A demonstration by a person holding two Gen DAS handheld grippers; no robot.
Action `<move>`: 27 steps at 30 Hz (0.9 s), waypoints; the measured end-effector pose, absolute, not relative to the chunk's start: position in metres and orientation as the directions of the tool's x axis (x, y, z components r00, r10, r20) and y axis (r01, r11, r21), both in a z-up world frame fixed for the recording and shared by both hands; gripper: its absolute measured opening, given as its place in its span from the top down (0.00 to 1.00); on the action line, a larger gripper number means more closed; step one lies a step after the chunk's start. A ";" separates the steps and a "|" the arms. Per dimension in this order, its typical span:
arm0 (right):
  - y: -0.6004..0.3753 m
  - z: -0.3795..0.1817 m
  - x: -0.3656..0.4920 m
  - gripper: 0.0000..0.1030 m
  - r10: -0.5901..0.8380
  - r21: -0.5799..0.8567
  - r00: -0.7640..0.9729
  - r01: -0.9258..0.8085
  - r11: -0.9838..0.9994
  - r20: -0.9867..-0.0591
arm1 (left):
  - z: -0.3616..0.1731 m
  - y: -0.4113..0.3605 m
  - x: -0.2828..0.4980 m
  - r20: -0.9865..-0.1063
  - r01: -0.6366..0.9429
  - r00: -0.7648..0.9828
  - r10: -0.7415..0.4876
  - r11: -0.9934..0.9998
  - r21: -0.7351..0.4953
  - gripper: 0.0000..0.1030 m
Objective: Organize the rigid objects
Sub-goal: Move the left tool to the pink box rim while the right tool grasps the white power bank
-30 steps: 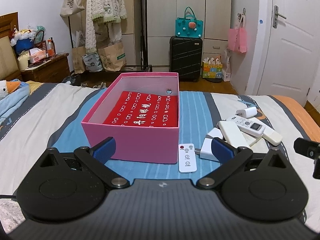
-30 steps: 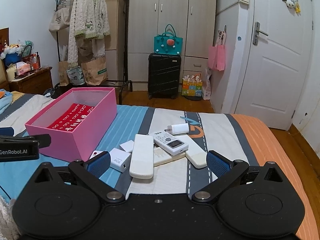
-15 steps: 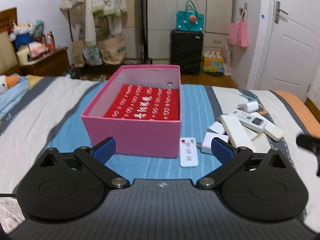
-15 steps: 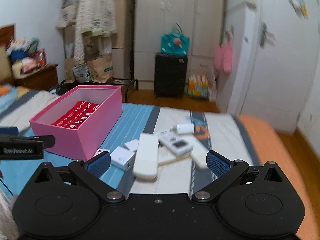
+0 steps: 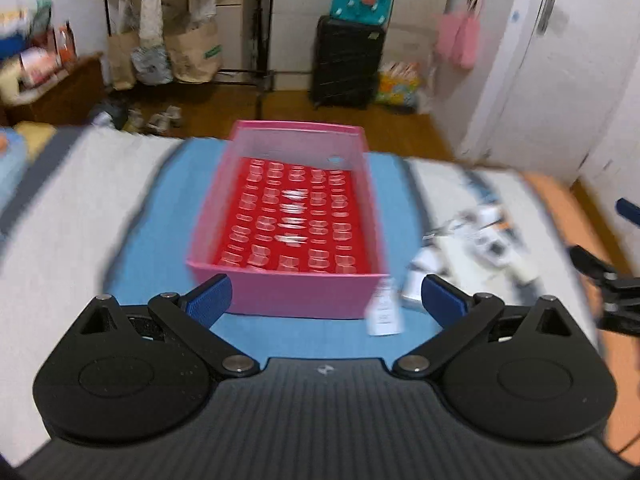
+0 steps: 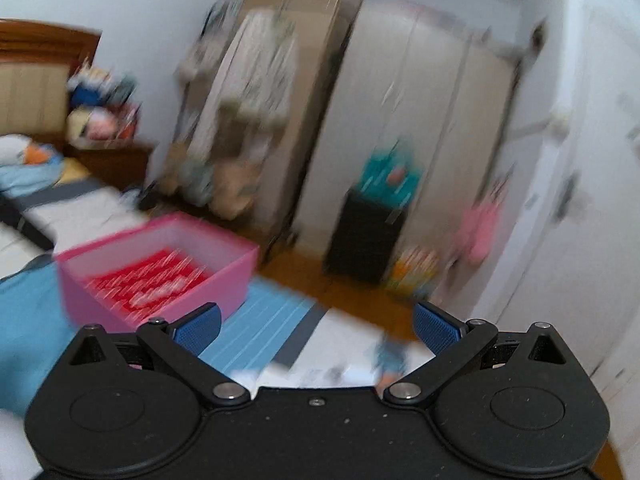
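Jaws gape on both grippers; white remotes [image 5: 492, 244] beside pink box [image 5: 296, 300] blur.

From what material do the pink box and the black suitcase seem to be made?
Pink box: probably cardboard, matte; thin, straight walls, no shine. Black suitcase: likely hard plastic shell; ribbed front with slight sheen, though blur leaves it uncertain.
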State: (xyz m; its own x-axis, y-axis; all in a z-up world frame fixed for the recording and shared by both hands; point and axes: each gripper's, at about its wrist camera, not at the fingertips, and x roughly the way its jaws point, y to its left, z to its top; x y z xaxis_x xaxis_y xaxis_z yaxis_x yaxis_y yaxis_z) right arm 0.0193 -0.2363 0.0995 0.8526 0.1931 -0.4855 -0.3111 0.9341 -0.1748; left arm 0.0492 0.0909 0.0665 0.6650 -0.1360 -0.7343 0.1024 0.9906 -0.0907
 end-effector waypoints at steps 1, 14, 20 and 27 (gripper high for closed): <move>-0.237 0.101 0.026 0.04 0.222 -0.120 0.825 -0.327 0.937 -0.520 | 0.070 0.095 0.056 -0.746 0.106 0.654 -0.129 0.991 -0.079 0.01; -0.217 0.065 0.108 0.17 0.370 0.220 0.494 -0.337 0.916 -0.787 | 0.034 0.134 0.180 -0.882 0.101 0.450 -0.137 0.990 -0.102 0.01; -0.213 0.046 0.132 0.23 0.342 0.226 0.468 -0.286 0.931 -0.815 | 0.018 0.150 0.219 -0.852 0.130 0.519 -0.076 0.991 -0.009 0.03; -0.216 0.026 0.159 0.36 0.299 0.217 0.425 -0.231 0.949 -0.855 | -0.034 0.170 0.263 -0.895 0.079 0.442 -0.051 0.997 -0.017 0.38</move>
